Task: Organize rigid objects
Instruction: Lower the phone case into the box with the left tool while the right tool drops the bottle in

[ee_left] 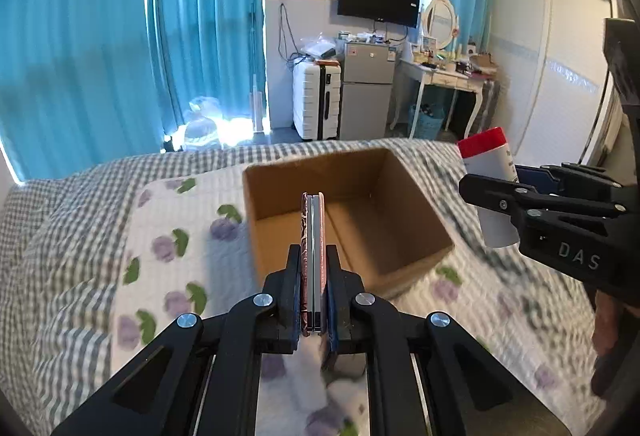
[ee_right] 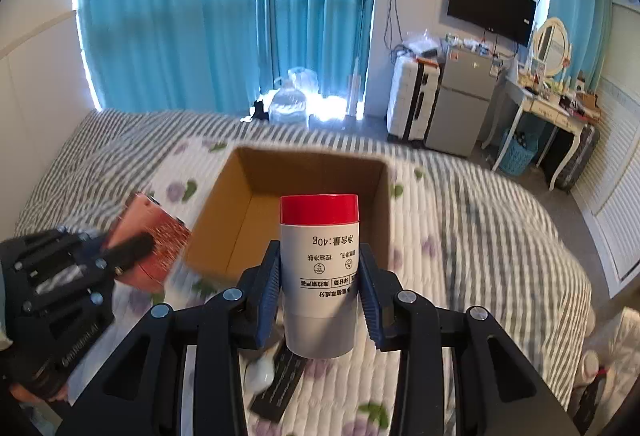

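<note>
Gripping a thin pink flat case (ee_left: 312, 256) edge-on, the left gripper (ee_left: 313, 300) is holding its fingers clamped on the case's two broad faces, just short of the near wall of the open cardboard box (ee_left: 416, 260). The case looks stiff, light and smooth-sided, so it is probably best held across the flat faces near its lower end, as it is now; a loose pinch could let it slide. From the right wrist view the same case (ee_right: 154, 240) is showing as a pink rectangle to the left of the box (ee_right: 244, 220).

Further right, the right gripper (ee_right: 319, 288) is squeezing a white bottle with a red cap (ee_right: 319, 264) around its middle, cap pointing forward toward the box. The bottle seems a light, hard plastic and round, so it may be twisting in the pads if held off-centre.

The box is sitting on a flowered quilt (ee_left: 172, 236) spread on the bed and appears empty. A black flat item and a white object are lying on the quilt under the right gripper, out of the way; only the box's near wall is standing between either object and the inside.
</note>
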Tool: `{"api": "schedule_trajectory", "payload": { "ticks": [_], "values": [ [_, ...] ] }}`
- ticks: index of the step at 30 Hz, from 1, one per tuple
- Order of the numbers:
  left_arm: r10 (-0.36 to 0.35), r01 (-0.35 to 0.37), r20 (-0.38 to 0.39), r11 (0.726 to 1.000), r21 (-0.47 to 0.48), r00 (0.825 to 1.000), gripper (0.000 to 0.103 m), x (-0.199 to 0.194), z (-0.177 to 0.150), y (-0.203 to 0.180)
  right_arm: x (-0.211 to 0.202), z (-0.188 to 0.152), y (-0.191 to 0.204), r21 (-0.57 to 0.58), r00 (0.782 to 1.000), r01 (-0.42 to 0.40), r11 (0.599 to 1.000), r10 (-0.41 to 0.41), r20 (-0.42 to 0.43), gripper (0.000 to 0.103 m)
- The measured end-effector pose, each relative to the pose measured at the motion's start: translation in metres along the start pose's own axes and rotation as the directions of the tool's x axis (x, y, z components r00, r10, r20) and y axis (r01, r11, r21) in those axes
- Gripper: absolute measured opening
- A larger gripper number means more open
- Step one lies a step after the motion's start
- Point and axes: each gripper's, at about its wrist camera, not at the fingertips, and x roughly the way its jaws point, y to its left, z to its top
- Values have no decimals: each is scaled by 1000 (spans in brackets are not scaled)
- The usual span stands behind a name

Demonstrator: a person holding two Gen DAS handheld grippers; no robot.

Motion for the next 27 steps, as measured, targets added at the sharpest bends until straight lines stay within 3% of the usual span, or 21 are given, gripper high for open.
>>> {"api": "schedule_trajectory", "payload": {
  "ticks": [3, 6, 13, 18, 20, 22, 27],
  "values": [
    [42, -42, 0, 999, 12, 999, 10, 31, 19, -2, 15, 23, -12, 19, 1000, -22, 1000, 22, 3, 35],
    [37, -37, -39, 999, -3, 999, 10, 66, 26, -1, 43, 36, -23, 33, 1000, -20, 999, 21, -19, 35],
    [52, -52, -143, 999, 6, 988, 11, 132, 1, -7, 105, 16, -40, 54, 995, -29, 998, 34, -90, 35],
    [76, -72, -159, 997, 32, 984, 15, 146, -17, -11, 133, 3, -47, 54, 992, -39, 998, 45, -122, 35],
    [97, -92, -151, 995, 40, 984, 28, 146, -17, -13, 139, -1, -49, 59, 990, -43, 997, 50, -131, 35],
    [99, -96, -138, 995, 32, 985, 60, 142, -14, -11, 142, -4, -50, 60, 989, -43, 997, 51, -136, 35],
    [105, -104, -78, 994, 14, 991, 61, 119, -5, -4, 143, -4, -47, 43, 989, -27, 999, 33, -143, 36]
  ]
}}
